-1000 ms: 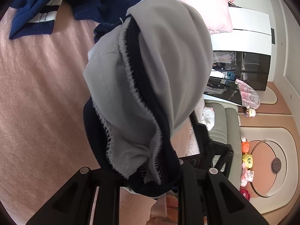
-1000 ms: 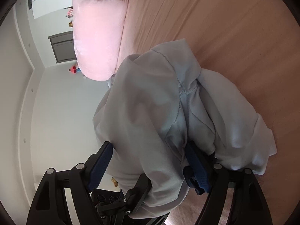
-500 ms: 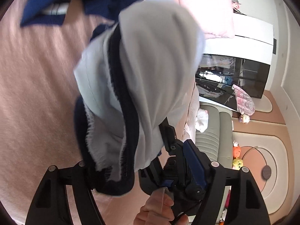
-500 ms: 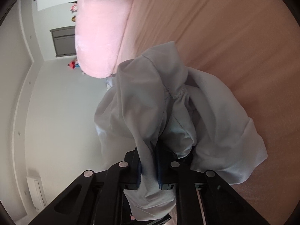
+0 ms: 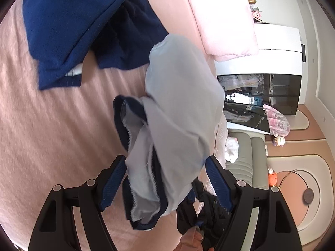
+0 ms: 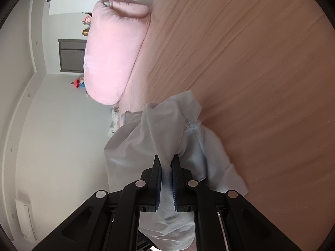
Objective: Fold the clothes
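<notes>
A light grey garment point(image 5: 182, 96) with dark navy trim hangs bunched above the pink bed sheet point(image 5: 41, 125). My left gripper point(image 5: 165, 159) is open, its blue pads standing wide on either side of the cloth without pressing it. My right gripper point(image 6: 166, 158) is shut on a fold of the grey garment point(image 6: 159, 125), which drapes over its fingers. In the left wrist view the right gripper point(image 5: 201, 205) shows below the cloth, with a hand point(image 5: 192, 240) on it.
A heap of blue and navy clothes point(image 5: 79, 21) lies on the bed further back. A pink pillow point(image 5: 222, 16) point(image 6: 111, 52) sits at the bed's head. Beyond the bed's edge are a grey sofa point(image 5: 247, 161) and a dark cabinet point(image 5: 261, 96).
My left gripper opened and let go of the grey garment. My right gripper closed on it and rose a little. The cloth now hangs lower and further right in the left wrist view.
</notes>
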